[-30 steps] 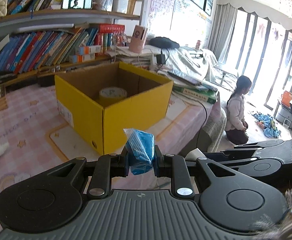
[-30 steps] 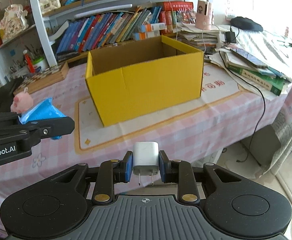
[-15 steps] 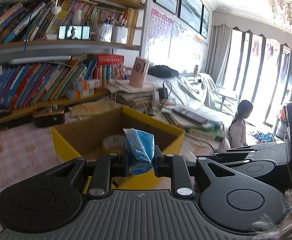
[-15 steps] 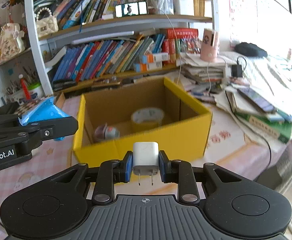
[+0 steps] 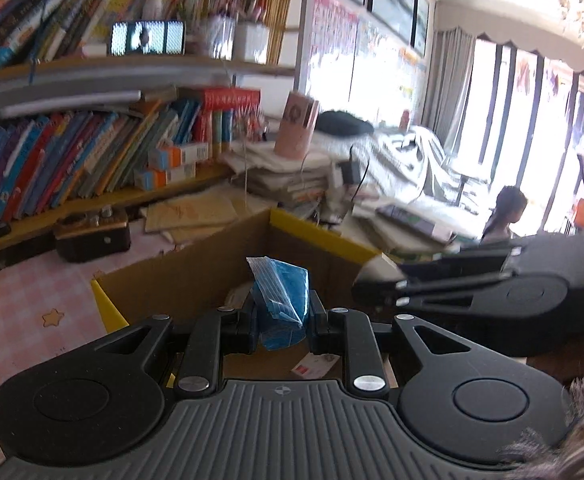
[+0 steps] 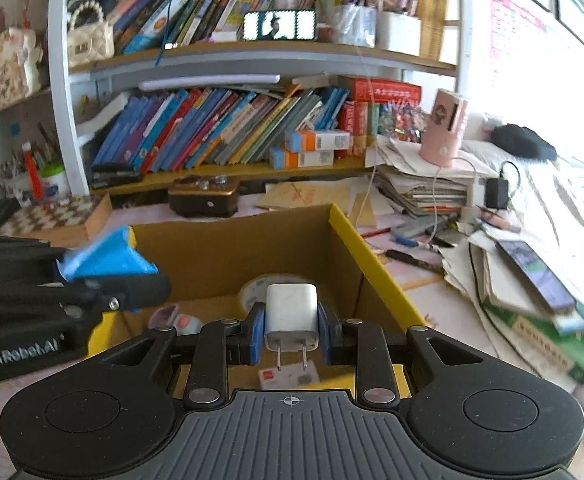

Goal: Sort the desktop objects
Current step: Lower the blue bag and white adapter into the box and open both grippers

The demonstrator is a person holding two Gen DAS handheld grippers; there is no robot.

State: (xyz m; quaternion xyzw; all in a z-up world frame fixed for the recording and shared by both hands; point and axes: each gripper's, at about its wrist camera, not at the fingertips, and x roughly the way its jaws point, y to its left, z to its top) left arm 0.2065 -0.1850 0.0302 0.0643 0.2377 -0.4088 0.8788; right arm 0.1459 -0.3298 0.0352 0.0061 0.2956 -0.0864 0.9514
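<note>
Nearest, the right gripper point(image 6: 292, 330) is clenched on a white charger plug point(image 6: 292, 314), prongs pointing back toward the camera, the blue pads pressing its two sides. The left gripper point(image 5: 281, 320) is clamped on a blue plastic packet point(image 5: 279, 300), which sticks up above the fingers; what is inside the packet is hard to make out through the crinkled film. From the right wrist view the same packet shows as a blurred blue wedge at the left edge, and the left gripper's body is cut off there by the frame.

Both held things hang over the open yellow cardboard box point(image 6: 372, 264). Its near wall is mostly hidden behind the gripper bodies. On the box floor lie a roll of tape point(image 6: 253, 290), half covered by the plug, a small rounded grey and orange thing point(image 6: 175, 320) too blurred to name, and a white card with a red mark point(image 6: 287, 376), partly under the prongs.

Beside the box the pink checked tablecloth point(image 5: 23, 300) shows at the left. To the right sits a slumped stack of books and papers point(image 6: 532, 292) with a cable running across it. Behind the box stand a dark wooden case point(image 6: 203, 198) and a pink cylinder holder point(image 6: 446, 134), then the bookshelf point(image 6: 219, 132), its titles unreadable. Far off in the left wrist view a person point(image 5: 506, 216) sits by the bright windows, washed out by glare
</note>
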